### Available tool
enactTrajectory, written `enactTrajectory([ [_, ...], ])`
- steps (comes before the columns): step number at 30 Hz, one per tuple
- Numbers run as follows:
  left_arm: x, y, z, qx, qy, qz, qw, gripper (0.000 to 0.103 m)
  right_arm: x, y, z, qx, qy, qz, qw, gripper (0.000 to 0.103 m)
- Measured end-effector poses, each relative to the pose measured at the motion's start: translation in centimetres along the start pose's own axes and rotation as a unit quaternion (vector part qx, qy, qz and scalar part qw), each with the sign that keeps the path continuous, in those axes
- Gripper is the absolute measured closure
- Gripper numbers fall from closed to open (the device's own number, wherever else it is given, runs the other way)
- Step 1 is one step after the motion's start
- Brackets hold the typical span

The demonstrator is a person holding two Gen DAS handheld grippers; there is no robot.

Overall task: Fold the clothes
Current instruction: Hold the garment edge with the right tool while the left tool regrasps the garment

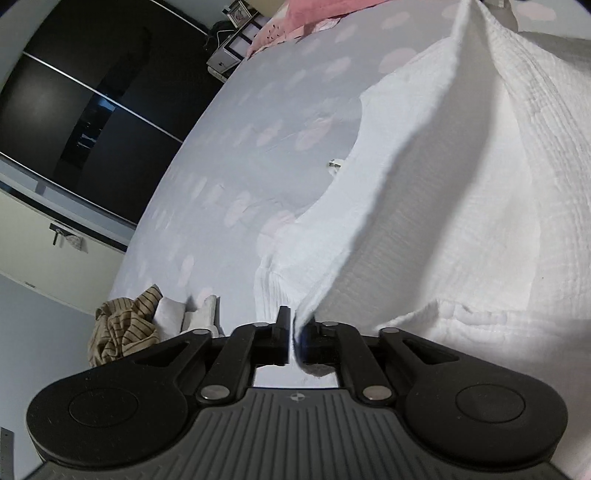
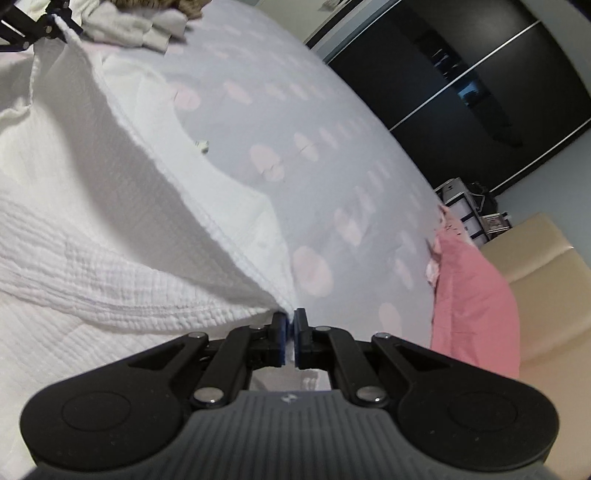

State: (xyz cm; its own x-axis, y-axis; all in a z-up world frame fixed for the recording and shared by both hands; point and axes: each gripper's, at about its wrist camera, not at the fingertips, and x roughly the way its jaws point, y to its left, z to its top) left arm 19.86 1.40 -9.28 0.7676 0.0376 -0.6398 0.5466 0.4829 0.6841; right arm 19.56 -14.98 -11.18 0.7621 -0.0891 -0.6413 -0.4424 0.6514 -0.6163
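Note:
A white crinkled-cotton garment lies spread on the bed and is lifted along one edge. My left gripper is shut on one corner of that edge. My right gripper is shut on the other corner of the white garment. The held edge stretches taut between the two grippers, raised off the sheet, and the rest of the cloth sags below it. In the right wrist view the left gripper shows at the top left, gripping the far corner. A small white tag sticks out at the garment's curved edge.
The bed sheet is pale lavender with pink blotches. A brown striped garment and folded pale cloths lie near the bed's edge. A pink pillow sits at the head end beside a beige headboard. Dark wardrobe doors stand beyond the bed.

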Motion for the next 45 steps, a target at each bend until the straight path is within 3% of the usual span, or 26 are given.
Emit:
enactTrajectory([
  [2, 0.0, 0.6, -0.3, -0.006, -0.001, -0.008, 0.9999, 0.087, 0.6, 0.1, 0.0, 0.001, 0.005, 0.005, 1.000, 0.098],
  [7, -2.3, 1.9, -1.1, 0.000, -0.036, -0.053, 0.9980, 0.087, 1.1, 0.2, 0.0, 0.010, 0.009, 0.014, 1.000, 0.098],
  [11, -2.4, 2.5, -1.2, 0.008, -0.039, -0.049, 0.9980, 0.072, 0.9, 0.6, -0.4, 0.009, 0.008, 0.015, 1.000, 0.098],
  [14, -2.1, 4.1, -0.8, -0.082, -0.025, -0.082, 0.9929, 0.071, 0.7, 0.6, -0.5, 0.007, 0.006, 0.014, 1.000, 0.098],
  [18, -1.8, 6.3, -0.2, -0.204, -0.006, -0.127, 0.9705, 0.068, 0.9, 0.4, -0.3, 0.009, 0.004, 0.016, 1.000, 0.098],
  [21, -1.8, 6.4, 0.3, -0.216, -0.015, -0.141, 0.9660, 0.056, 0.8, 0.5, -0.1, 0.007, 0.002, 0.018, 1.000, 0.098],
  [23, -1.7, 6.0, 0.7, -0.204, -0.011, -0.141, 0.9688, 0.056, 0.7, 0.6, 0.0, 0.004, 0.000, 0.019, 1.000, 0.098],
  [25, -1.6, 5.7, 0.8, -0.201, -0.003, -0.161, 0.9661, 0.056, 0.6, 0.8, 0.0, 0.001, -0.001, 0.019, 1.000, 0.098],
  [29, -1.3, 6.1, 0.4, -0.244, 0.023, -0.215, 0.9456, 0.057, 0.5, 1.0, 0.1, -0.003, -0.002, 0.020, 1.000, 0.098],
  [35, 1.1, 3.5, -0.1, -0.296, 0.070, -0.250, 0.9192, 0.057, 0.5, 1.2, 0.0, -0.008, 0.000, 0.022, 1.000, 0.098],
  [41, 2.9, 0.7, -0.2, -0.280, 0.109, -0.228, 0.9262, 0.057, 0.3, 1.3, 0.1, -0.011, -0.002, 0.021, 1.000, 0.098],
  [45, 3.5, 1.6, -1.1, -0.308, 0.116, -0.228, 0.9160, 0.081, 0.4, 1.1, 0.0, -0.011, -0.001, 0.021, 1.000, 0.098],
])
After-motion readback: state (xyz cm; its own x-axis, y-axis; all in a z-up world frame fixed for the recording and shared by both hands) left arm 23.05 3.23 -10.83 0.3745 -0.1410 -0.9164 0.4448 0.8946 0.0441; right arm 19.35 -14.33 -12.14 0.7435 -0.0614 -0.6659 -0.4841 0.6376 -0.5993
